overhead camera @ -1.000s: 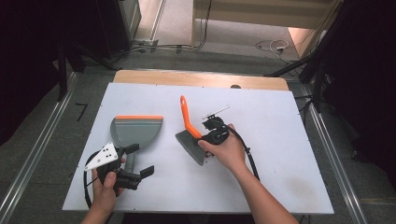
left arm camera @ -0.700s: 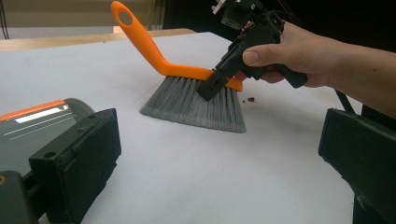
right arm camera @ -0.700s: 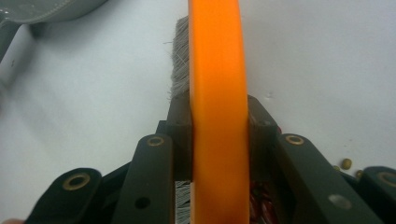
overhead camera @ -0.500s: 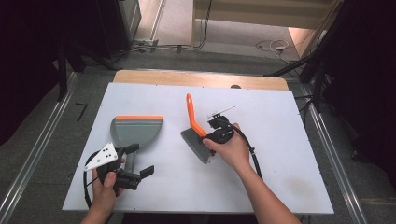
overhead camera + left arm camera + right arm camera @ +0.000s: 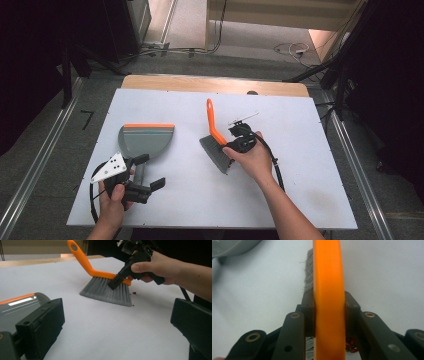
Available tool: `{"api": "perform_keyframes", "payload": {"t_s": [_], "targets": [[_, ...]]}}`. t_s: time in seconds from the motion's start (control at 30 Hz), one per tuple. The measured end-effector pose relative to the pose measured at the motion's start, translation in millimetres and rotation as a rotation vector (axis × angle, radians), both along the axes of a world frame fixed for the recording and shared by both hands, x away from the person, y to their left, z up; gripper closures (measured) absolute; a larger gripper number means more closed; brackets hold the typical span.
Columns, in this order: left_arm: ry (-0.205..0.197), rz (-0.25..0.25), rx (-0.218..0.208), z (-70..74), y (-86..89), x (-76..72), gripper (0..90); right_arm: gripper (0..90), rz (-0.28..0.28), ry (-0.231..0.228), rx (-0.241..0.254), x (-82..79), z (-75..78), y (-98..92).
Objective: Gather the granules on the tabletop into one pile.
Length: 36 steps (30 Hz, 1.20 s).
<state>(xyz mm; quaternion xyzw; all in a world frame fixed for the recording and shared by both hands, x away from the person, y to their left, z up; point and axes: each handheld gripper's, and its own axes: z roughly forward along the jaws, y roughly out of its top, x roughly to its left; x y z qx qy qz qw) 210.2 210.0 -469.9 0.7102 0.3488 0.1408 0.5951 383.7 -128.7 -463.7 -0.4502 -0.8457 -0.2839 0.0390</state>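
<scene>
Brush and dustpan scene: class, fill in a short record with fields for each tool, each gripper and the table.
brush: bristles on the table, orange handle clamped
right gripper: shut on the brush
dustpan: grey with an orange edge, flat on the table
left gripper: open, jaws either side of the dustpan handle
red bits: beside the bristles
table: white top

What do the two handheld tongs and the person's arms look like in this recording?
Both tongs are black with pistol-style handles. The left tongs carry a grey three-cornered plate dotted with holes and have blocky rectangular pads. The right tongs have linkage arms with brass-coloured pivot rivets. A black cable trails from each. Both forearms are bare; no sleeves or gloves show.
</scene>
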Motion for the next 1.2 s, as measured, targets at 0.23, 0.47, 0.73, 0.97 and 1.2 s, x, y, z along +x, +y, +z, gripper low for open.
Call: {"api": "perform_keyframes", "payload": {"t_s": [0.23,0.47,0.73,0.97,1.2], "targets": [[-0.001,0.001,-0.003,0.1,0.3,-0.1,0.3,67.6,-0.020,0.003,0.006,1.7,-0.3,-7.8],[0.000,-0.001,0.000,0.1,0.0,-0.1,0.3,67.5,-0.034,0.000,0.009,2.6,-1.1,-14.2],[0.000,-0.001,-0.001,-0.2,-0.6,0.0,0.3,67.5,-0.051,-0.001,0.011,3.4,-1.2,-20.7],[0.001,0.000,-0.002,-0.2,-0.3,0.1,0.3,67.5,-0.060,-0.001,0.012,4.4,-1.3,-24.4],[0.001,0.000,-0.003,-0.1,-0.2,0.0,0.3,67.5,-0.067,0.003,0.016,4.5,-1.4,-26.1]]}}
